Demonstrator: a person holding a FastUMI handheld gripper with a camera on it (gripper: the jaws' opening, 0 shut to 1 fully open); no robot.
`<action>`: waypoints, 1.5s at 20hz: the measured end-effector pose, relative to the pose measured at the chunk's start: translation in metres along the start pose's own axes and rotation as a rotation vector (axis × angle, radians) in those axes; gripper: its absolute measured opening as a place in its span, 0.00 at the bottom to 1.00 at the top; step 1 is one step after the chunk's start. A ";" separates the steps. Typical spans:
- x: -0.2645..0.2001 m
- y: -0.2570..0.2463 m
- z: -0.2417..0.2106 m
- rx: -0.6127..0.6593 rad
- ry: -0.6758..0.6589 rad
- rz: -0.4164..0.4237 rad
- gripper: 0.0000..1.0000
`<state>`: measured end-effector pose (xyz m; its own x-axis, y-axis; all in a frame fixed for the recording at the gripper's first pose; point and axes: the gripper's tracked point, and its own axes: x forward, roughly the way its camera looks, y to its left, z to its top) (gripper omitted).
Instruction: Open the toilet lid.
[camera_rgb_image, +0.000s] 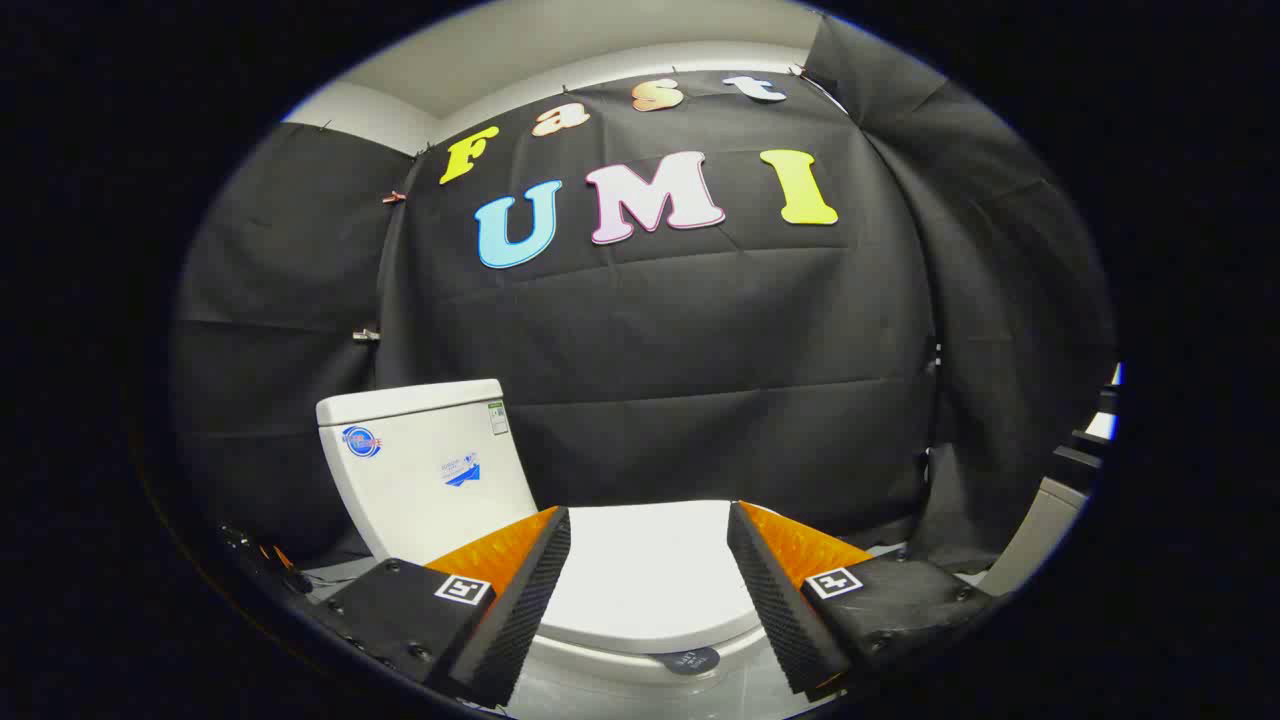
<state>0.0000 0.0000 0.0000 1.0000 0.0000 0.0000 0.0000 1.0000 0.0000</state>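
- Gripper (648, 535): the two fingers stand wide apart, their ribbed black pads facing inward across an open gap; nothing is held between them.
- Fingers (520, 600): orange on the outer faces, each carrying a small square black-and-white marker on its black base.
- Toilet lid (650, 575): white, lying flat and closed, seen in the gap between the fingers and just beyond their tips; neither pad touches it.
- Toilet bowl (600, 670): its white rim shows under the lid's front edge, with a small dark round tag (690, 660) below that edge.
- Cistern (425, 465): white, with stickers on its face, standing beyond the left finger, behind the lid.
- Black cloth wall (700, 350): hangs behind the toilet.
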 end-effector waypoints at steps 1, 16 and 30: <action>0.000 0.000 -0.001 0.002 0.003 0.002 0.98; -0.002 0.000 -0.004 0.023 0.016 0.005 0.98; -0.005 -0.005 -0.022 0.036 0.053 0.004 0.98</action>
<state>-0.0046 -0.0052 -0.0216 0.9986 0.0053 -0.0529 -0.0034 0.9994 0.0359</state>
